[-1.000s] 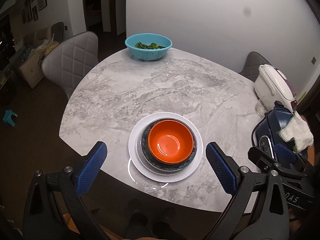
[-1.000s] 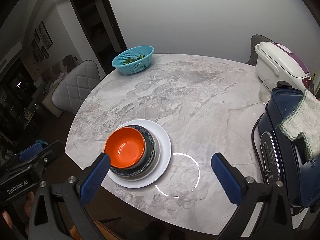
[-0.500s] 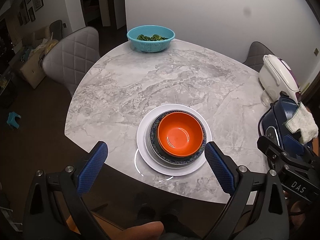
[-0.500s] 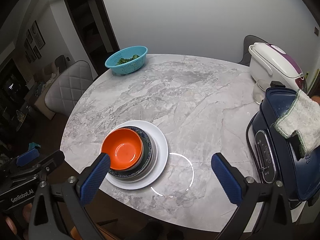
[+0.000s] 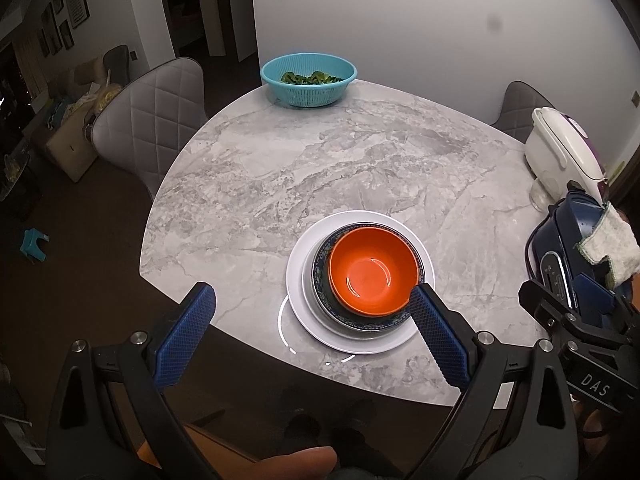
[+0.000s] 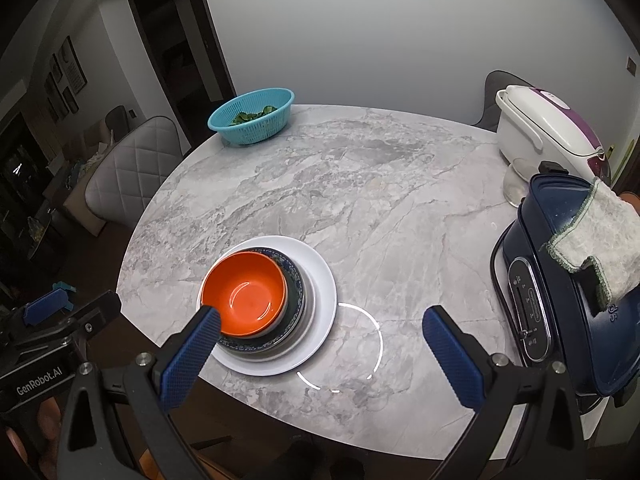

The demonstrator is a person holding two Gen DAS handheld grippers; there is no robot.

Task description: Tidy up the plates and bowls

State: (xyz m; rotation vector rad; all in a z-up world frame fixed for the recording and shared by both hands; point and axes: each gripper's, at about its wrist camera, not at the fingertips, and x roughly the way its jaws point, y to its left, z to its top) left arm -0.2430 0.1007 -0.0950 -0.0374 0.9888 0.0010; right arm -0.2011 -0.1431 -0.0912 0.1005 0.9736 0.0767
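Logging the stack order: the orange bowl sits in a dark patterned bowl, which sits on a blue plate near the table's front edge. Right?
Not quite: the plate is white, not blue, as the left wrist view shows. The orange bowl does nest in the dark patterned bowl near the table's front edge.

- Wall [image 5: 420, 20] behind the table: plain, pale grey-white, one small dark smudge.
- Table [image 5: 320, 168]: rounded top, grey marble pattern; a bright ring of light reflected near its front edge.
- Quilted grey chair [image 5: 148, 120] at the far left side; a second chair [image 5: 524, 108] at the far right, mostly hidden.
- Dark doorway [image 6: 176, 40] left of the wall.
- Framed pictures [image 5: 60, 20] hang on the left wall.
- Floor [image 5: 80, 240] dark brown, dim; clutter along the left edge, too dark to identify.
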